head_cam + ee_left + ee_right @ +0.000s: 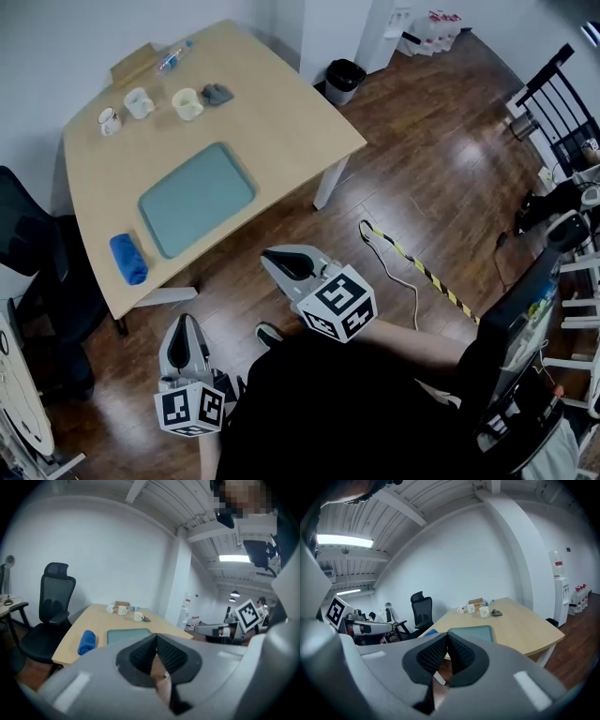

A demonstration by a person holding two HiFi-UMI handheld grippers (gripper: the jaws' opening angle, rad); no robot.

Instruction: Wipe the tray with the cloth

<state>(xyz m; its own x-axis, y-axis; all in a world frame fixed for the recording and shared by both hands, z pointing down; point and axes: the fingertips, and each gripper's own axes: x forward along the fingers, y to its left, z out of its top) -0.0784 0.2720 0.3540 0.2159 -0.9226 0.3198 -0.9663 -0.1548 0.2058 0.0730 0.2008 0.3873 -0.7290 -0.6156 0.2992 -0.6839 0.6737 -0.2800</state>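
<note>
Blue cloth point(128, 259) lies rolled just beside the teal tray point(197, 198), both well ahead of the fingertips. Left gripper point(187, 323) and right gripper point(272, 260) are closed, empty. Judged step: approach; next, open jaws over the cloth.

Open floor point(422, 178) before table point(281, 122), bare top beside tray point(197, 199), mugs point(139, 102) along far edge, chair point(42, 272) at left

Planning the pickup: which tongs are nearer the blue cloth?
Left. The left tongs hang over the floor, off the table edge by the cloth; the right tongs are farther along that edge, nearer the tray.
</note>
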